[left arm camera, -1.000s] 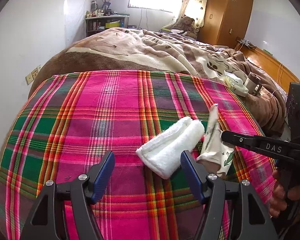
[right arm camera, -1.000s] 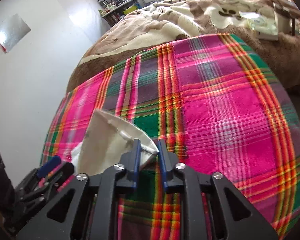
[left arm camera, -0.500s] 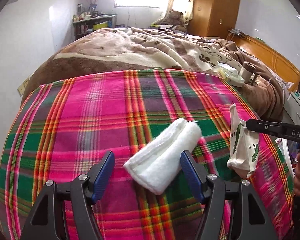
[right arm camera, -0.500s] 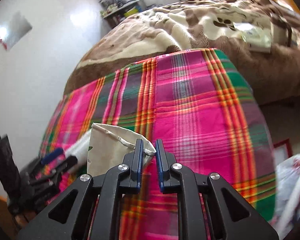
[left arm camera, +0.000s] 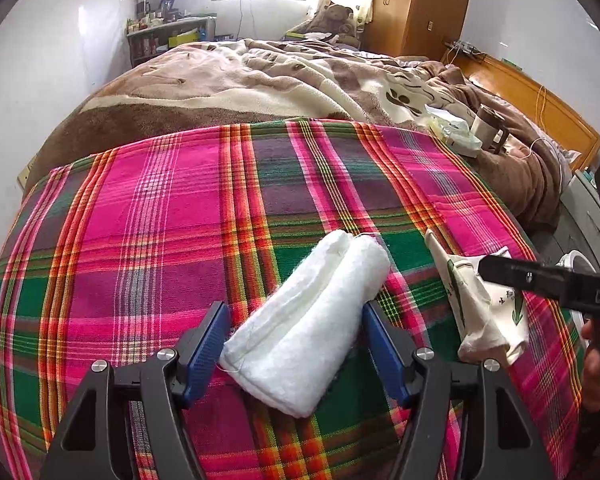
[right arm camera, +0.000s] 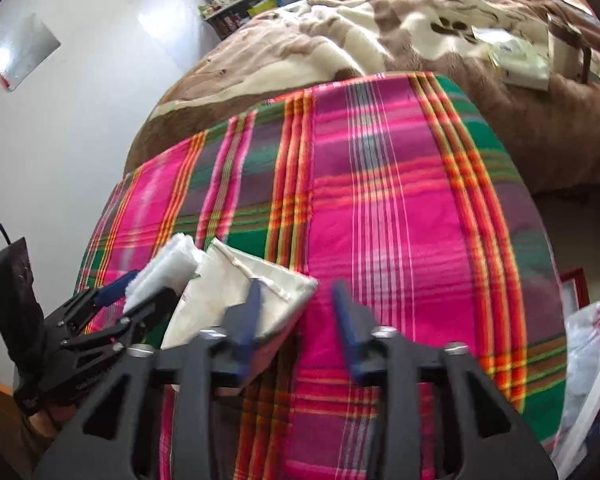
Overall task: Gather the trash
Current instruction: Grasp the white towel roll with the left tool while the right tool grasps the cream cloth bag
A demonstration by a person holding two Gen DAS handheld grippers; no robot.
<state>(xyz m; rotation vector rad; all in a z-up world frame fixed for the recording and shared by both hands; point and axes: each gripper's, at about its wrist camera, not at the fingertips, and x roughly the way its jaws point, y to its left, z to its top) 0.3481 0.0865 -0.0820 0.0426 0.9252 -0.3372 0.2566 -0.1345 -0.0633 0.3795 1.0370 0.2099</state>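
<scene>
A rolled white cloth wad (left arm camera: 312,320) lies on the plaid blanket (left arm camera: 180,220), between the open jaws of my left gripper (left arm camera: 296,336); the blue pads stand beside it on each side. It also shows in the right wrist view (right arm camera: 164,272). A cream paper packet with green print (left arm camera: 484,312) hangs at the right of the left wrist view, by the right gripper's black finger (left arm camera: 540,280). In the right wrist view my right gripper (right arm camera: 298,320) is open, and the packet (right arm camera: 236,292) lies against its left finger, not clamped.
A brown and cream blanket (left arm camera: 280,76) covers the bed beyond the plaid. A tissue pack (left arm camera: 456,136) and a dark cup (left arm camera: 488,124) lie on it at the right. A white plastic bag (right arm camera: 592,368) sits off the blanket's right edge.
My right gripper has opened; it was shut on the packet in both earlier frames. The packet now rests loose at its left finger. The left gripper has stayed open around the cloth wad.
</scene>
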